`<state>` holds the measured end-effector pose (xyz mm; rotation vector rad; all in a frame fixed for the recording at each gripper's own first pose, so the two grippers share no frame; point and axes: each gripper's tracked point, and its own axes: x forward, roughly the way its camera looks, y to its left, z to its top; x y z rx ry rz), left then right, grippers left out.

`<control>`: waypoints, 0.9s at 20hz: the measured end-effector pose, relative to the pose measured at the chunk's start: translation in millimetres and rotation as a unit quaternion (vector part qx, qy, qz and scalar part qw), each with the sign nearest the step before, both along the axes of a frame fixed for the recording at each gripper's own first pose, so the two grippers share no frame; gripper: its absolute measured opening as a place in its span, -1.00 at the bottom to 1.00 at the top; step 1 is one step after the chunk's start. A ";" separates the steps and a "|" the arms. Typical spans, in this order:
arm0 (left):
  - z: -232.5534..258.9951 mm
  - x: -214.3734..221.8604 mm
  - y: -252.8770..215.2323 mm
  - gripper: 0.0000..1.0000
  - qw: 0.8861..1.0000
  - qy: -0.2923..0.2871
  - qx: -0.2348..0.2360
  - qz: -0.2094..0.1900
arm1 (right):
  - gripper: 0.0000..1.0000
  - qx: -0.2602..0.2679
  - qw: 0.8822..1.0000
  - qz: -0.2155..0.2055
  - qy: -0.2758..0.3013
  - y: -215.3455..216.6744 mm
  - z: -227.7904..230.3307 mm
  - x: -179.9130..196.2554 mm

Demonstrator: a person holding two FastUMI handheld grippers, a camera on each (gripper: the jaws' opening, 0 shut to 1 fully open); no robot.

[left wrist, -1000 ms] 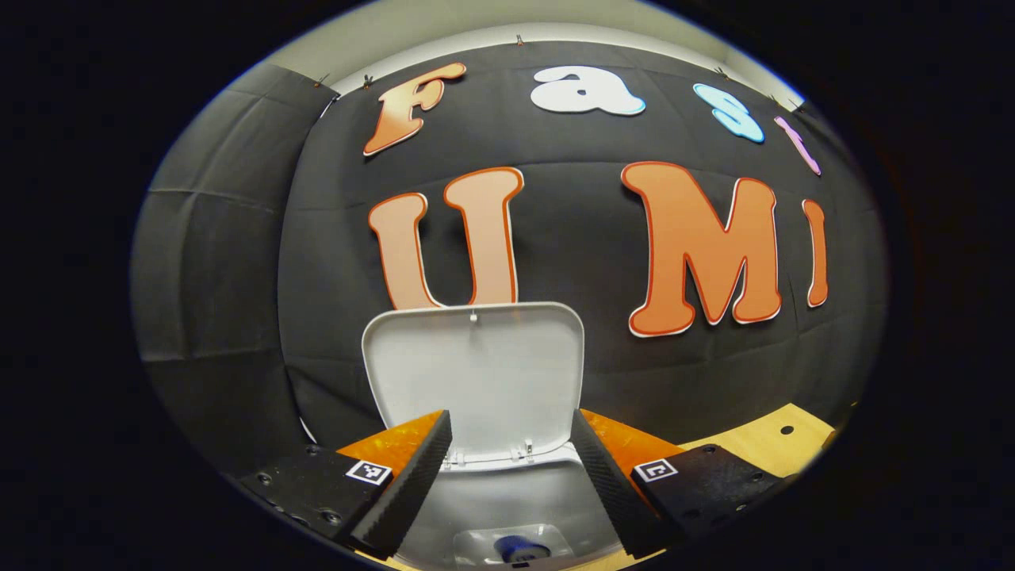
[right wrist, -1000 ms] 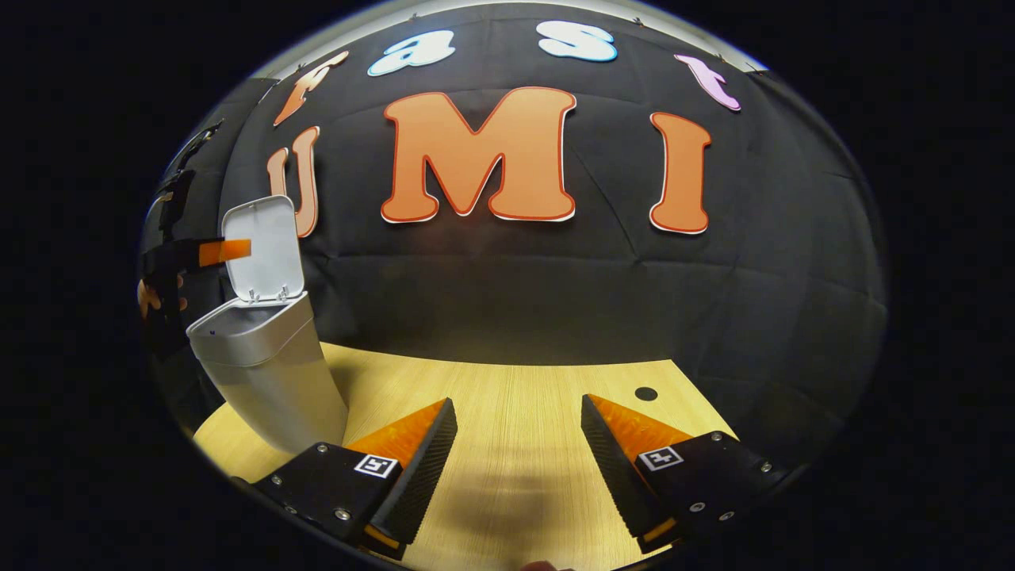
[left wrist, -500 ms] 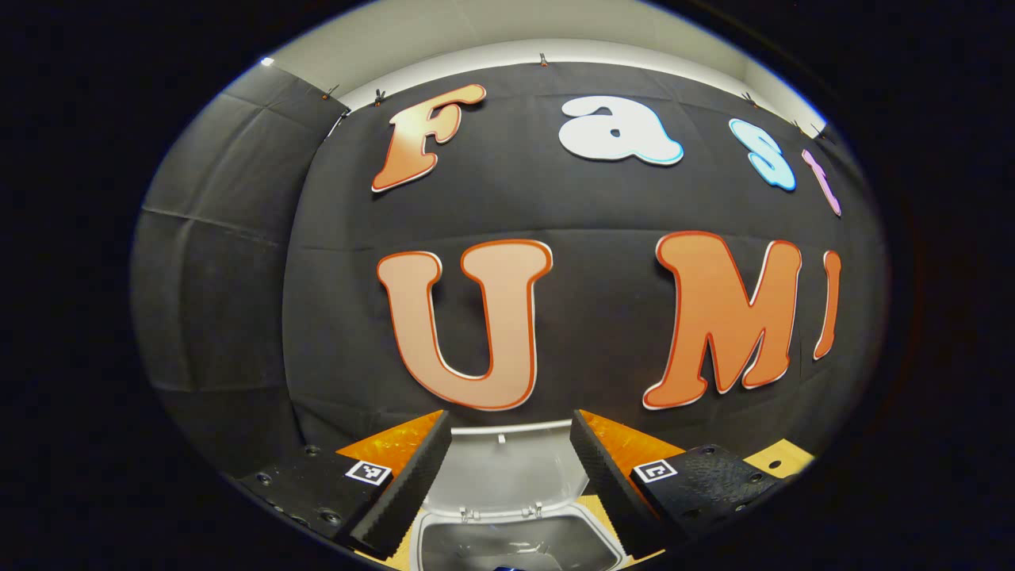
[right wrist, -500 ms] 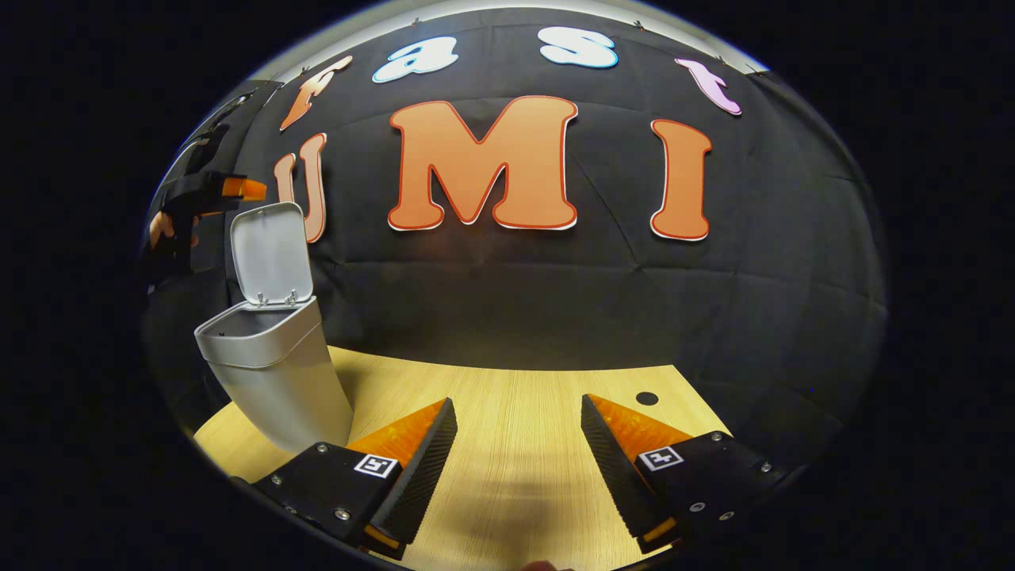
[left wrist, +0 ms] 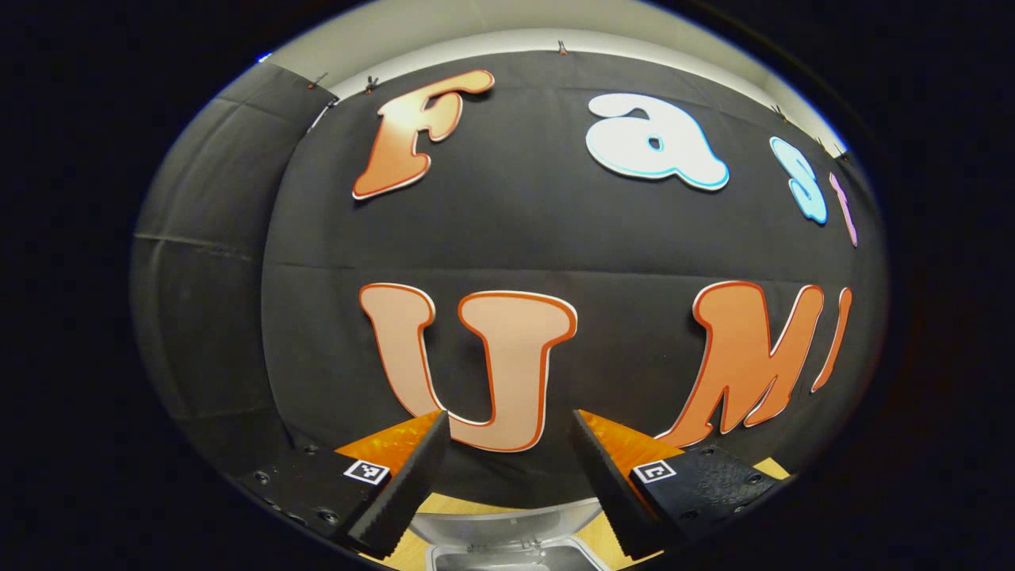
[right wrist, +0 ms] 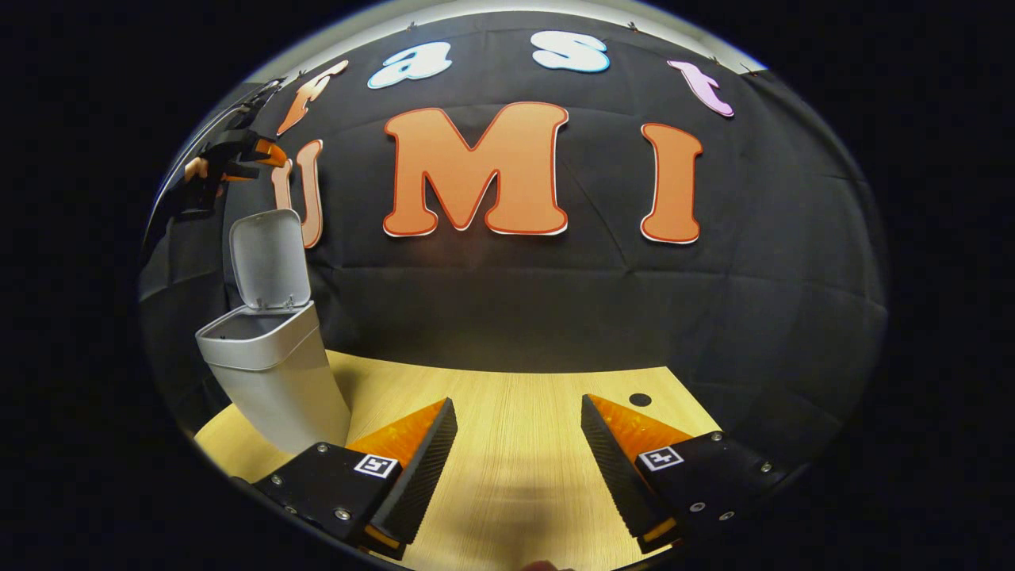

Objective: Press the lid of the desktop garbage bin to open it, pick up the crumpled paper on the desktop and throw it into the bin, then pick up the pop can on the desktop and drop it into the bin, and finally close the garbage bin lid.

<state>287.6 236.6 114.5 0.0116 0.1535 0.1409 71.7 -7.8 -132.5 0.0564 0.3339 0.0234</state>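
Bin (right wrist: 270,373) stands at far left edge of table (right wrist: 515,444) in right gripper view, lid (right wrist: 268,258) swung up near vertical on rear hinge, mouth open. No paper or can visible on the bare tabletop; can't see inside bin from here, so contents unconfirmed. Judgement: both drops likely done, lid-close is the step left.

Left gripper (left wrist: 507,476): fingers apart, nothing betw. them. In its own view it looks out over the bin; only top edge of lid (left wrist: 507,515) and a bit of rim show at bottom. In right gripper view same gripper (right wrist: 238,155) sits high, above and slightly behind the lid top, with a hand (right wrist: 196,168) on it. Placement makes sense for closing: from above/behind the lid it can push fwd and down abt the hinge.

Right gripper (right wrist: 515,460): fingers apart, empty, low over table, well clear of bin. Prob. parked so as not to block lid swing.

Next move needs contact on lid's upper back edge, gentle push; bin is light plastic, could tip or slide if shoved sideways.
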 end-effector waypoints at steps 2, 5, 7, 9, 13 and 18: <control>-25.3 8.3 -1.1 0.90 0.999 0.036 0.000 -0.003 | 0.88 0.001 1.000 -0.001 0.000 1.4 -0.4 -0.9; -73.5 20.2 -2.2 0.90 0.995 0.098 -0.013 -0.016 | 0.88 0.000 1.000 0.001 0.000 2.6 -0.5 -2.4; -98.1 24.9 -0.7 0.90 0.990 0.141 -0.009 -0.019 | 0.88 -0.001 1.000 0.000 -0.001 2.7 -0.8 -2.9; -114.1 22.0 -3.9 0.91 0.985 0.166 -0.028 -0.026 | 0.88 0.001 1.000 -0.001 -0.001 1.8 -1.8 -4.3; -125.7 -6.7 -14.8 0.93 0.977 0.196 -0.069 -0.042 | 0.88 0.004 1.000 -0.006 0.002 -3.4 -5.7 -7.8; -162.5 -56.0 -42.5 0.88 0.954 0.262 -0.119 -0.086 | 0.88 0.015 1.000 -0.009 0.010 -4.8 -13.9 -8.4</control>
